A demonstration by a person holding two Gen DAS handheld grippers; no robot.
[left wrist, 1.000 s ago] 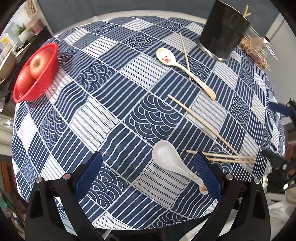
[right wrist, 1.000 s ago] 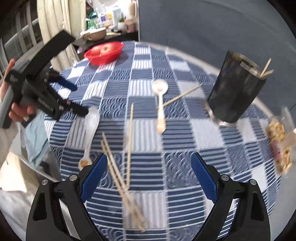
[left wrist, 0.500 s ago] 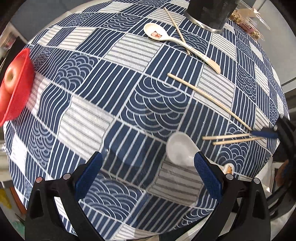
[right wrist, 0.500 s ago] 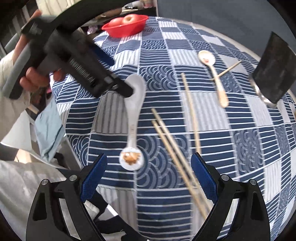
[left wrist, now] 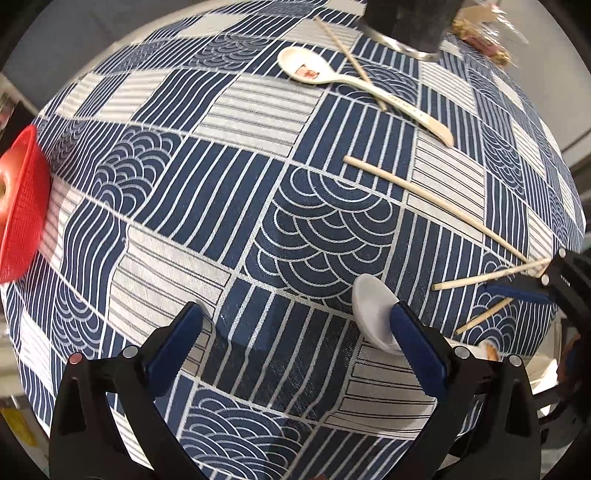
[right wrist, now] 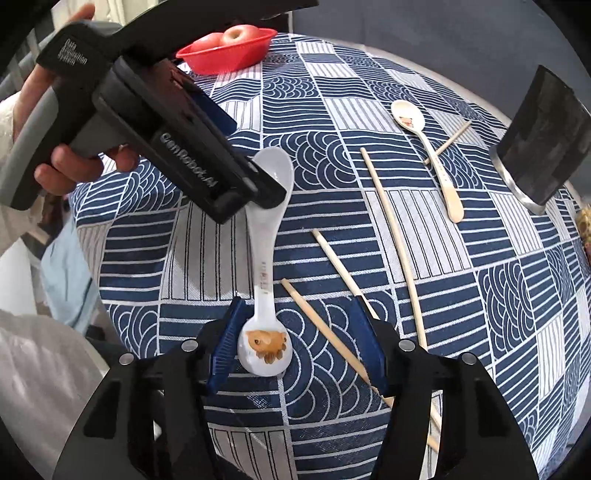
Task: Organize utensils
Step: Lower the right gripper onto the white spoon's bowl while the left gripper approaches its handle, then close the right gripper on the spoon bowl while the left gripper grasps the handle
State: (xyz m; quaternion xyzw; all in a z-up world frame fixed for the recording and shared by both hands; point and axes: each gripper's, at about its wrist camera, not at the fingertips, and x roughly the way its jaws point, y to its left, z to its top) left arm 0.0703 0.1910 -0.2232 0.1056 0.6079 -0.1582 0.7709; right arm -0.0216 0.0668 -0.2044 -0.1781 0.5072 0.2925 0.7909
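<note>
Spoon (right wrist: pixel 266 254) handle's fish print (right wrist: pixel 266 343), right view only

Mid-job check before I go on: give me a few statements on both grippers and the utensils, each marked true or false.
1. The right gripper straddles the white spoon's handle end. True; its jaws have just been closing.
2. The left gripper has clamped a chopstick. False: open, beside the white spoon's bowl.
3. The cream spoon lies on the tablecloth. True.
4. The red basket is empty. False: it holds apples.
</note>
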